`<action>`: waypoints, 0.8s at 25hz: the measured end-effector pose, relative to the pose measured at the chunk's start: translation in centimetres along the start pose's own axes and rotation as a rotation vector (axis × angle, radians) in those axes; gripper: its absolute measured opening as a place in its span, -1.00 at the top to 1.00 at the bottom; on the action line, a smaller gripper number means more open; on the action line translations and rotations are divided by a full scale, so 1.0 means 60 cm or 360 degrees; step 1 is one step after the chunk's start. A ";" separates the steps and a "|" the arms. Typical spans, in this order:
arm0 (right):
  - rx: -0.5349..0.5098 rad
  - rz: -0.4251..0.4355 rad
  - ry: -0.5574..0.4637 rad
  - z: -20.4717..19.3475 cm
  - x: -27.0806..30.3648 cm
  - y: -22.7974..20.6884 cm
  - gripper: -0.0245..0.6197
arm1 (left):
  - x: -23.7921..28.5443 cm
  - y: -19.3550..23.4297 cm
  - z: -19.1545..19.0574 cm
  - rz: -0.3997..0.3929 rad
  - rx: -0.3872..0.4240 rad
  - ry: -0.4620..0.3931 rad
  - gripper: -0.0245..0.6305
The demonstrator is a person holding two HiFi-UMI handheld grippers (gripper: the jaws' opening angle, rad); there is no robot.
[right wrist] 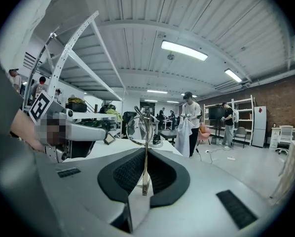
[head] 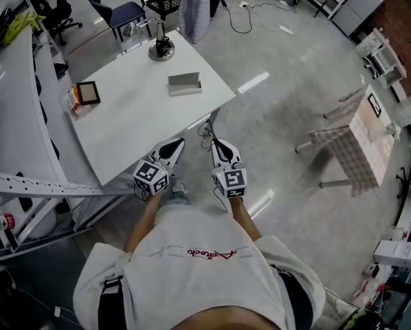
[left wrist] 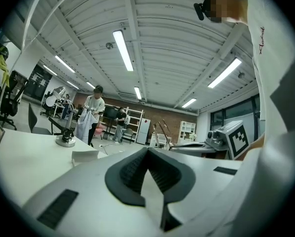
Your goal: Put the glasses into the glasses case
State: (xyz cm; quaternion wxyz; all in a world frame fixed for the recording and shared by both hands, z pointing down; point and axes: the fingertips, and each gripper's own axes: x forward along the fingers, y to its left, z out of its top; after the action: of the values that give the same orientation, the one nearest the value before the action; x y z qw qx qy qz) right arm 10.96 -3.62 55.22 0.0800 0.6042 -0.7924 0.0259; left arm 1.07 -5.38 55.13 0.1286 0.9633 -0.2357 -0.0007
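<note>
The glasses case sits on the white counter, up and left of centre in the head view. It is well apart from both grippers, which are held off the counter's near corner. From here I cannot tell whether its lid is open. If it is shut, it will need opening first. A light case on a smooth top could also skid when something is pushed into it.

The left gripper has its jaws brought together on nothing, so it would have to part them before it could steady or open the case.

To its right, the right gripper has its jaws closed on one thin temple arm of the glasses. The frame stands upright above the pads. That single narrow hold is the main risk. The glasses may pivot or slide in the pads, or the arm may fold at its hinge, if the frame catches the counter edge or the case rim.
</note>
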 end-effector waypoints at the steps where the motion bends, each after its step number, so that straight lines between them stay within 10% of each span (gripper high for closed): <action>1: -0.0001 -0.0002 0.0003 0.002 0.013 -0.004 0.89 | 0.005 0.012 0.004 0.0001 -0.0002 -0.0002 0.88; 20: -0.0025 0.0023 0.0050 0.006 0.223 -0.020 0.89 | 0.066 0.209 0.030 0.0003 -0.0033 0.0006 0.88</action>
State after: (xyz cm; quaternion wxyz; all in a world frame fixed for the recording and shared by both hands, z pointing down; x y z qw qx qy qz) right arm 8.66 -16.76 56.89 0.0968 0.5973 -0.7956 0.0297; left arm -1.23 -18.35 56.75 0.1390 0.9617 -0.2363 -0.0012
